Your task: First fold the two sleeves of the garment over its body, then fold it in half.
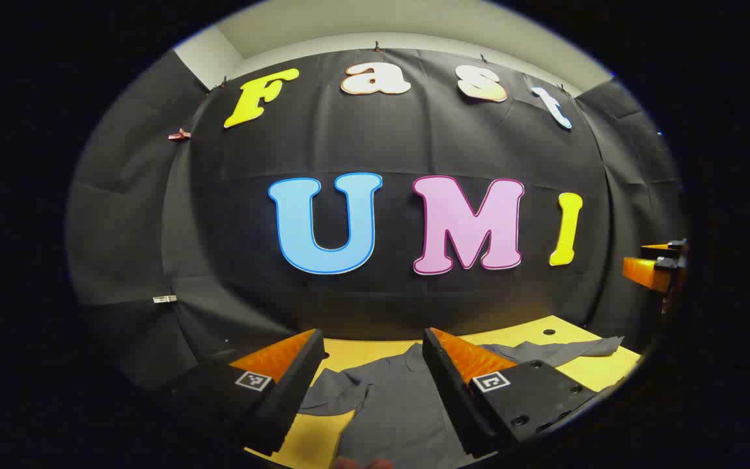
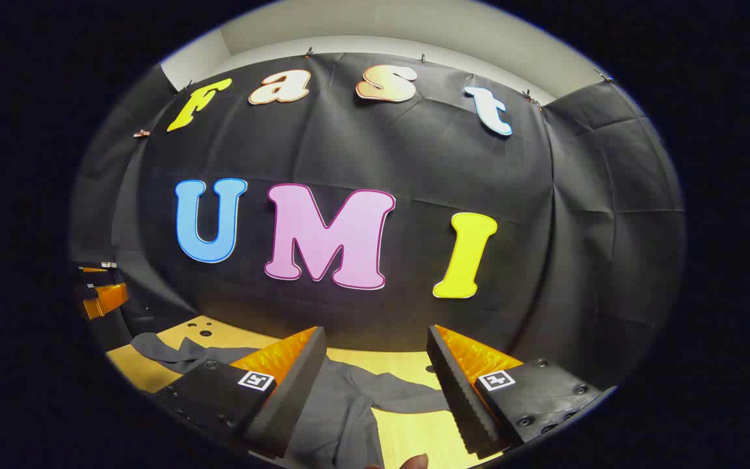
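In the left gripper view, the left gripper hangs above the tabletop with its fingers spread wide and nothing between them. The grey garment lies spread flat on the tabletop below the fingers, one sleeve reaching out to the right of its body. The right gripper shows far to the right of the garment. In the right gripper view, the right gripper is likewise wide apart and empty above the garment, whose sleeve stretches left across the tabletop.
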Demonstrator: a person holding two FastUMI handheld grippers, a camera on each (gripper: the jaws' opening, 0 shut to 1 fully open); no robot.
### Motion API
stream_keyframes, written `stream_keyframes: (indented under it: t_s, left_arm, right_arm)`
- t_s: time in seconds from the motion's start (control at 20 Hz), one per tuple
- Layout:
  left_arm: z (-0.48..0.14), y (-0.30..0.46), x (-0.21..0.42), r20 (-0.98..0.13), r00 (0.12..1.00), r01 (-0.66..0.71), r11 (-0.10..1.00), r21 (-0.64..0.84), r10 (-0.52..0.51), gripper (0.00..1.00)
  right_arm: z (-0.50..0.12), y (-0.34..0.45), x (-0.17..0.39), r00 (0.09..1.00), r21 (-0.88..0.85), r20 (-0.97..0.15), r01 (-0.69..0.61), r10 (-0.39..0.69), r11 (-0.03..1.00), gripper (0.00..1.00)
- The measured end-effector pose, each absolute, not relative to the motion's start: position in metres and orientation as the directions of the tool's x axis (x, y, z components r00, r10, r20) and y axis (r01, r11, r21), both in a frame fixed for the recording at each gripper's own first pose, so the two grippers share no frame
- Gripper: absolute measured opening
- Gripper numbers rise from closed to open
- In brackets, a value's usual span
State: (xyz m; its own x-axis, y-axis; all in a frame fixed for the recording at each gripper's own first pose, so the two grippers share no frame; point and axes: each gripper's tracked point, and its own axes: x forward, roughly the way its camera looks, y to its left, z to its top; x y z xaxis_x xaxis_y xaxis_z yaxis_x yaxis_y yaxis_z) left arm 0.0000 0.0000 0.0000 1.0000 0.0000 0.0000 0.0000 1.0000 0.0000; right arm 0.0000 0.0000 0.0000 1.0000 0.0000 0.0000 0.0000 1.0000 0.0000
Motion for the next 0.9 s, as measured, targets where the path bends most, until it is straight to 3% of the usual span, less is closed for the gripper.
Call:
stream_keyframes:
  t_s: [0.9]
  left_arm:
    - [-0.002,-0.013,0.004,-0.006,1.000,-0.020,1.000,-0.003,0.020,0.96]
  right_arm:
    - [-0.015,-0.032,0.015,0.999,0.005,-0.032,0.029,-0.029,1.000,0.98]
